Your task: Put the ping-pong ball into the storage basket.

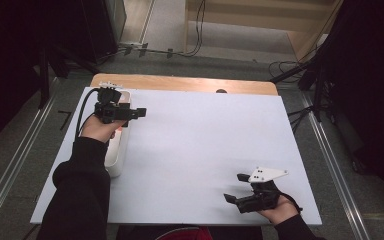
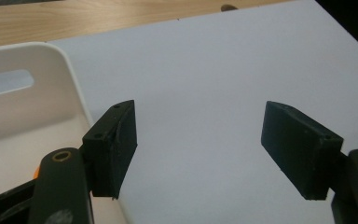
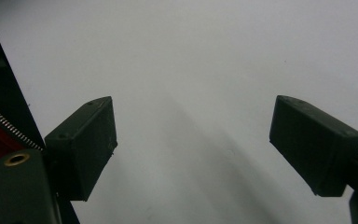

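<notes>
White tray [image 1: 116, 159] lies directly under and just behind the left hand-held gripper [image 1: 141, 112], its long axis running toward the person along the surface's [image 1: 205, 150] left edge. Both hand-held grippers stand apart and empty; the right one [image 1: 236, 188] is well away. The left forearm hides the tray's contents.

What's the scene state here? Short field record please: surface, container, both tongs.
surface: white rectangular board on a wooden table
container: white plastic bin with a handle slot, at the board's left edge
left tongs: over the bin's far end, pointing toward the board's middle; jaws apart, nothing between them
right tongs: over the board's near right corner; jaws apart, nothing between them
bin contents: cannot tell
</notes>
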`<state>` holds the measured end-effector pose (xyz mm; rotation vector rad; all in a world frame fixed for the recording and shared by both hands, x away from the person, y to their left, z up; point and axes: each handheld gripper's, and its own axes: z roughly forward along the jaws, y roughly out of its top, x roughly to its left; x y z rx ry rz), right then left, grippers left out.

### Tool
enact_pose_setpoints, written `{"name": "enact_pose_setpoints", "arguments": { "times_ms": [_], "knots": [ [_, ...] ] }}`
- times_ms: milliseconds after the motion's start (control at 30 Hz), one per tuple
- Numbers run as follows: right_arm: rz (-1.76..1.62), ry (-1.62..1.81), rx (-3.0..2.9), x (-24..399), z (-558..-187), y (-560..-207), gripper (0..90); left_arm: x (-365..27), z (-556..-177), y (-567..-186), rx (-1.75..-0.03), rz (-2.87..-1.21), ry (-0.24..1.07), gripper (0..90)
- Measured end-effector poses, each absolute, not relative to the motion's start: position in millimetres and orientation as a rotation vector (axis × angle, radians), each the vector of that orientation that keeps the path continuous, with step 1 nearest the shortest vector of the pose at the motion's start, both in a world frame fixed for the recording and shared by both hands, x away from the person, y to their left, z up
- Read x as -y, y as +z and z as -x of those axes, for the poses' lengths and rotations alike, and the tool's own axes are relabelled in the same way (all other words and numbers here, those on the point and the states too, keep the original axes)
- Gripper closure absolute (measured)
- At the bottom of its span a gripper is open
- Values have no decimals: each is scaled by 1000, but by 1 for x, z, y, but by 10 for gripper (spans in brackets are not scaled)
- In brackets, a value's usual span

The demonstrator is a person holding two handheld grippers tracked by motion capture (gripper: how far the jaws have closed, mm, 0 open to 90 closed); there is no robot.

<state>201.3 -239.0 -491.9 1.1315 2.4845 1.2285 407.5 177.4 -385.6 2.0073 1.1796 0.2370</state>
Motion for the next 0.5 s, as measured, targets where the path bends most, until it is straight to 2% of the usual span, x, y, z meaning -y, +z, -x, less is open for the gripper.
{"name": "enact_pose_setpoints", "arguments": {
  "times_ms": [500],
  "knots": [
    [-1126,1222,-2489,239,-201,-492,134,-152,-401,-390,-1069,-2033,125,271]
  ]
}}
